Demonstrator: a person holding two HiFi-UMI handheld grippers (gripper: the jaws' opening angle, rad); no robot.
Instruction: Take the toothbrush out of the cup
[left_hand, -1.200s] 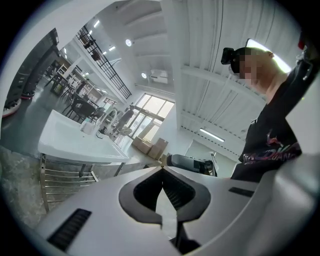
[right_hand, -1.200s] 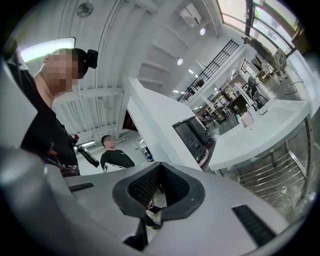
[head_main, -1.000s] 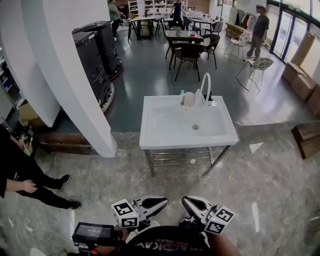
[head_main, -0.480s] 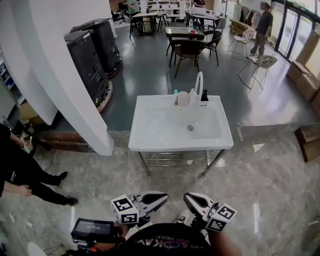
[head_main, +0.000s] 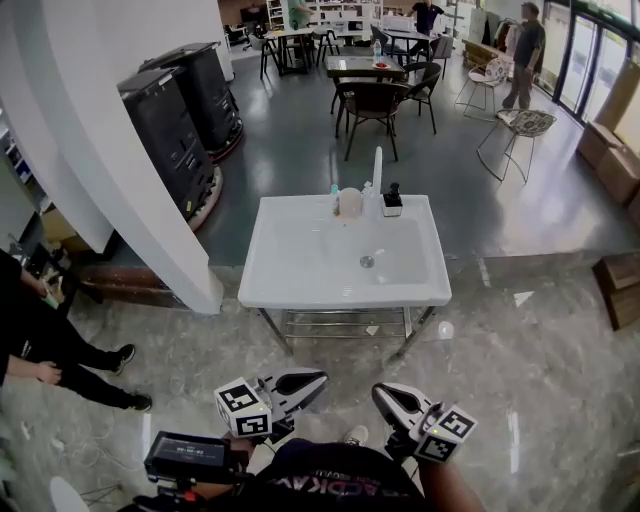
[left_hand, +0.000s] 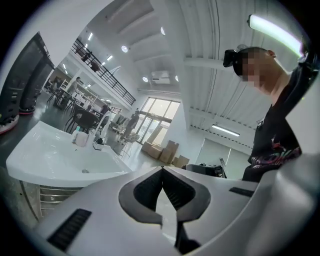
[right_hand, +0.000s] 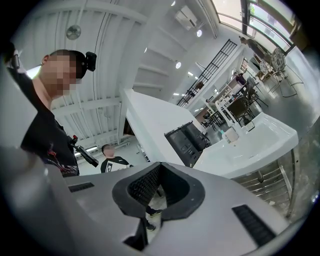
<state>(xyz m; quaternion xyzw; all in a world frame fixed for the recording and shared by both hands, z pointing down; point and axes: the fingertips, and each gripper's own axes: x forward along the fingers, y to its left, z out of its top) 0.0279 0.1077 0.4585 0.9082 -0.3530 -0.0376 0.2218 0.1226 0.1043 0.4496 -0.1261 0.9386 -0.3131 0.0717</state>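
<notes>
Holding your left tongs (head_main: 320, 378) and right tongs (head_main: 378, 392) shut and empty, you have nothing done yet: the toothbrush (head_main: 335, 189) sits in the cup (head_main: 349, 203) on the sink (head_main: 300, 291), well ahead of both.

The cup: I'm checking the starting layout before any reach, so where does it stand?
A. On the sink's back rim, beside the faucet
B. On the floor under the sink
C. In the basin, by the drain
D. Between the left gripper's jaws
A: the head view shows the cup upright on the back rim of the white sink, close beside the faucet and well behind the drain.
</notes>
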